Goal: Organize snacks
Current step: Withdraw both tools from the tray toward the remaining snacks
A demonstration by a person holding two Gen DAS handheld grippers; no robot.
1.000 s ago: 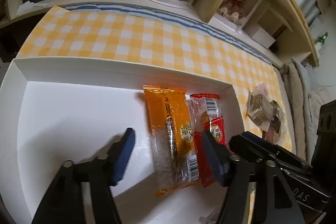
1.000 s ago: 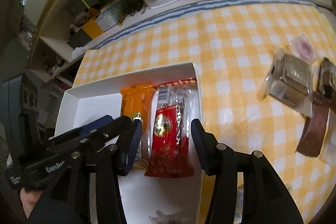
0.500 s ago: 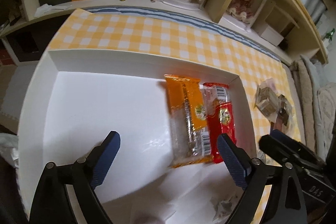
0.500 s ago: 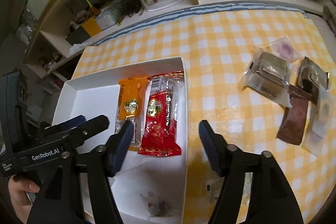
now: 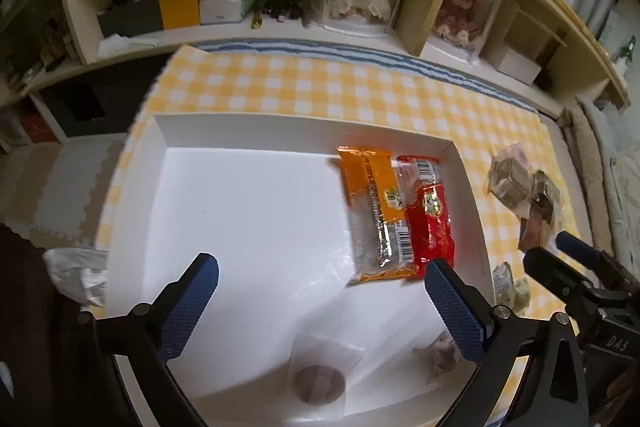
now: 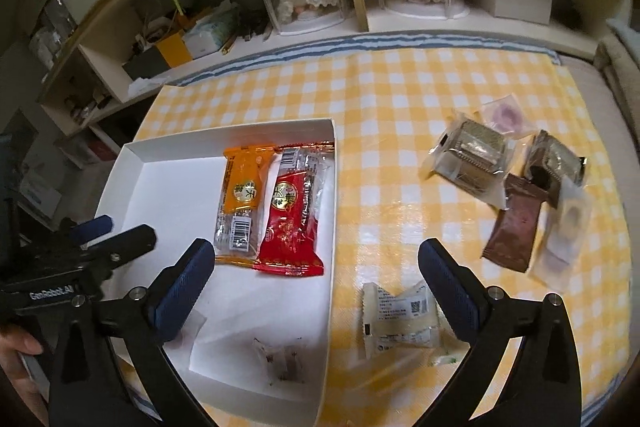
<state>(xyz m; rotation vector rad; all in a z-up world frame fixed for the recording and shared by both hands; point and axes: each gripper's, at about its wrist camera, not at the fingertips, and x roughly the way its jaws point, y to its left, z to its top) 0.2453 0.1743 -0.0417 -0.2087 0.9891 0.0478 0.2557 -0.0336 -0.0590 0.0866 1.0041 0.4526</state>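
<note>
Fingers (image 6: 184, 291) released on both grippers; next, straddle white packet (image 6: 400, 315) squarely, clench mid-body, lift into white box (image 6: 128, 163).

White box (image 6: 132, 163); orange packet (image 6: 242, 195), red packet (image 6: 290, 219); yellow-white checked cloth (image 6: 400, 115).

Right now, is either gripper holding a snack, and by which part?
No. The left gripper and right gripper are both open with nothing between the fingers; the red pack lies loose in the box.
</note>
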